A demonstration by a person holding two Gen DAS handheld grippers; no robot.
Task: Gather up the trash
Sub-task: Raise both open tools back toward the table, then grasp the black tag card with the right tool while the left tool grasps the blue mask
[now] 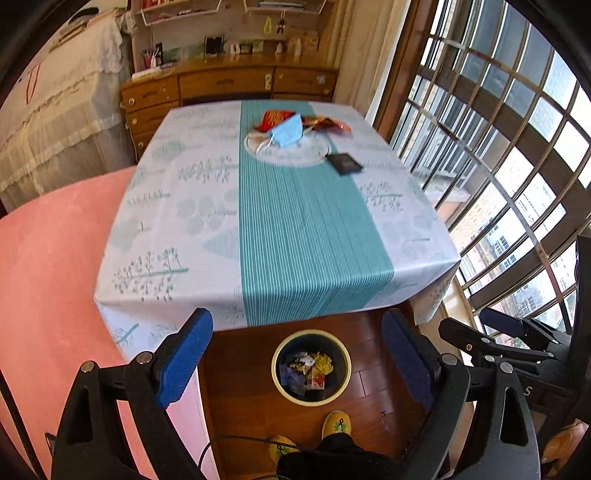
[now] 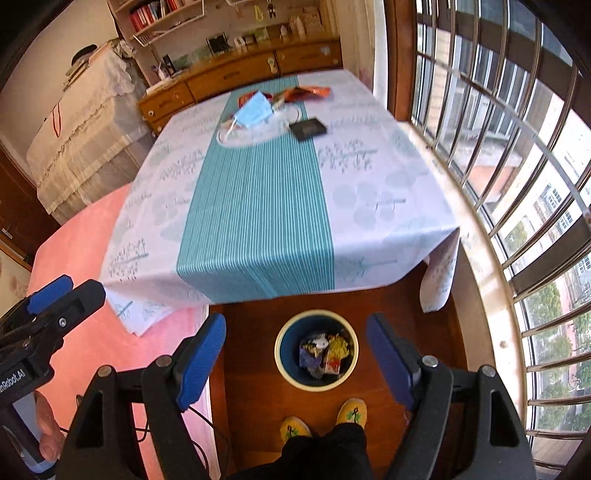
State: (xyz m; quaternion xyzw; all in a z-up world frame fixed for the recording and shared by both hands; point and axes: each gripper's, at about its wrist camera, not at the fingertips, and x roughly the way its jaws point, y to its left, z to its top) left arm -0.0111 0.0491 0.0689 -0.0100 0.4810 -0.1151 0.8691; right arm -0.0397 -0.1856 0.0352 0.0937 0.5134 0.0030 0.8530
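Bench (image 1: 280, 221) under teal-striped cloth, barred window at right. Blue face mask (image 1: 287, 133), red-orange wrappers (image 1: 275, 119), dark packet (image 1: 345, 162) lie at far end — bin (image 1: 311, 363) on floor holds trash. Left claw (image 1: 297, 354) and right claw (image 2: 295, 363) spread, empty, above bin.

A lived-in home is shown, most likely a bedroom or sitting room. A table (image 1: 184, 221) covered by a white cloth with a teal striped band is set on a dark wooden plank floor (image 2: 251, 369). Beyond its far edge, a long wooden sideboard with drawers (image 1: 225, 83) is seen under wall shelves of books (image 2: 155, 14). A pink bedspread (image 1: 55, 258) is spread beside its left edge, and a barred bay window (image 2: 498, 147) is seen along its right edge.
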